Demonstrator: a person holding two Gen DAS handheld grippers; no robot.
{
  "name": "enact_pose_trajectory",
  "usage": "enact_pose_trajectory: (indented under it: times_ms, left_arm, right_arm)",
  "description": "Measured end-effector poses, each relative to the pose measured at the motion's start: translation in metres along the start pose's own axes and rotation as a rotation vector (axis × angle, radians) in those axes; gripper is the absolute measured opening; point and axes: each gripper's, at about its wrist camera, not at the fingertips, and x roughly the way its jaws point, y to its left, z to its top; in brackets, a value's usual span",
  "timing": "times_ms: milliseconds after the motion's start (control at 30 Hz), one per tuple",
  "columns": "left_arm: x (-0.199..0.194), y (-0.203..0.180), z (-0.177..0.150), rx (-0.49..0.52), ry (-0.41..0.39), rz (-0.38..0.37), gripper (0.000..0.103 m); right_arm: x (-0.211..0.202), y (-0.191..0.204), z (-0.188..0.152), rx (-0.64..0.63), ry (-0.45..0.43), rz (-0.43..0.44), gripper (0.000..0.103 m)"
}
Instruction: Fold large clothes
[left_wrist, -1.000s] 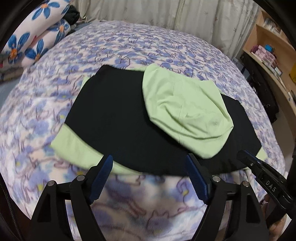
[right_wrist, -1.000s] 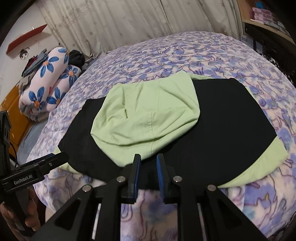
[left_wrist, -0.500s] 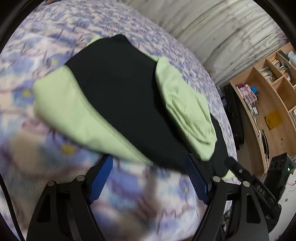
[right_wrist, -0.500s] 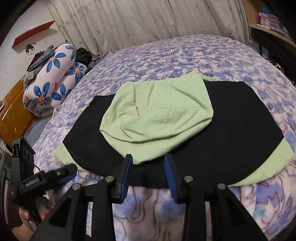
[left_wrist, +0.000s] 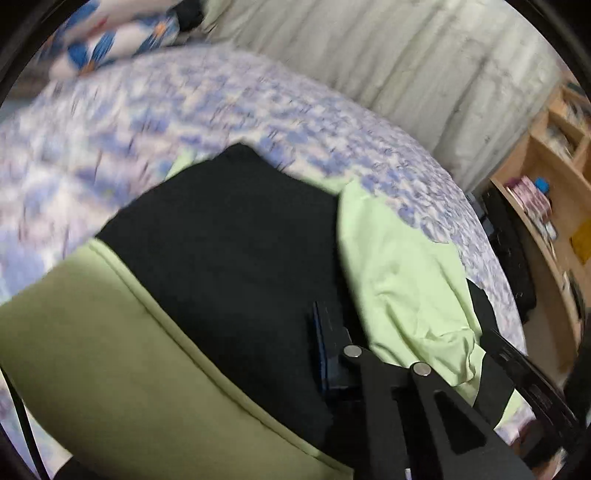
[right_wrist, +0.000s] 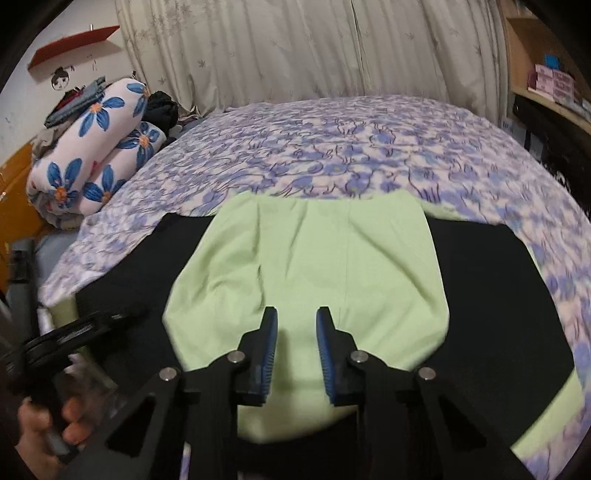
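Observation:
A black hooded top (right_wrist: 491, 295) with a light green hood (right_wrist: 314, 258) lies flat on the bed (right_wrist: 351, 147). My right gripper (right_wrist: 297, 321) hovers low over the hood's near part. Its jaws are closing, a small gap still shows, and the hood looks flat beneath them. In the left wrist view the top's green hem (left_wrist: 92, 350) and black body (left_wrist: 229, 240) fill the foreground. My left gripper (left_wrist: 308, 328) is closing on that edge. Only one blue-padded finger (left_wrist: 325, 350) shows, with cloth against it; cloth hides the other finger. The left gripper (right_wrist: 81, 328) sits at the top's left edge.
A purple flowered blanket (left_wrist: 221, 103) covers the bed. A rolled quilt with blue flowers (right_wrist: 92, 155) lies at the far left, curtains (right_wrist: 295, 55) hang behind, and wooden shelves (left_wrist: 554, 166) stand on the right. A hand (right_wrist: 44, 424) holds the left gripper's handle.
My left gripper dropped onto the top's near green hem and its wide jaws came together on the cloth. My right gripper moved forward over the hood; its jaws widened, then narrowed.

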Motion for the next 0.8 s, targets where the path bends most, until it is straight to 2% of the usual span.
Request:
enact_pose_trajectory:
  times_ms: [33, 67, 100, 133, 267, 400, 467, 533, 667, 733, 800]
  left_arm:
    - [-0.004, -0.009, 0.000, 0.036, -0.021, 0.014, 0.010]
    - [-0.011, -0.024, 0.001, 0.105, -0.056, 0.036, 0.009]
    - [-0.017, -0.036, 0.003, 0.154, -0.081, 0.048, 0.009]
    - [-0.023, -0.050, 0.005, 0.204, -0.102, 0.046, 0.009]
    - [-0.041, -0.117, 0.013, 0.403, -0.162, -0.008, 0.007]
    - [-0.044, -0.191, 0.014, 0.572, -0.190, -0.107, 0.007]
    - [-0.041, -0.230, 0.002, 0.660, -0.183, -0.143, 0.007]
    - [-0.030, -0.262, -0.011, 0.728, -0.153, -0.176, 0.007]
    - [0.004, -0.312, -0.051, 0.840, -0.053, -0.230, 0.007]
    - [0.028, -0.330, -0.078, 0.899, 0.033, -0.240, 0.008]
    - [0.055, -0.338, -0.104, 0.949, 0.122, -0.212, 0.011]
  right_arm:
    - [0.013, 0.000, 0.000, -0.002, 0.033, 0.000, 0.019]
    - [0.028, -0.001, -0.005, 0.004, 0.092, 0.020, 0.012]
    - [0.045, -0.001, -0.013, 0.015, 0.180, 0.054, 0.008]
    - [0.054, -0.002, -0.023, 0.024, 0.218, 0.070, 0.007]
    - [0.037, -0.003, -0.039, 0.030, 0.153, 0.095, 0.007]
    - [0.005, -0.041, -0.049, 0.192, 0.131, 0.251, 0.006]
    - [-0.018, -0.064, -0.057, 0.280, 0.096, 0.267, 0.006]
    - [-0.049, -0.098, -0.066, 0.362, 0.032, 0.193, 0.007]
    - [-0.101, -0.161, -0.086, 0.497, -0.068, -0.036, 0.007]
    - [-0.118, -0.186, -0.096, 0.548, -0.087, -0.139, 0.007]
    - [-0.123, -0.206, -0.107, 0.582, -0.072, -0.213, 0.007]
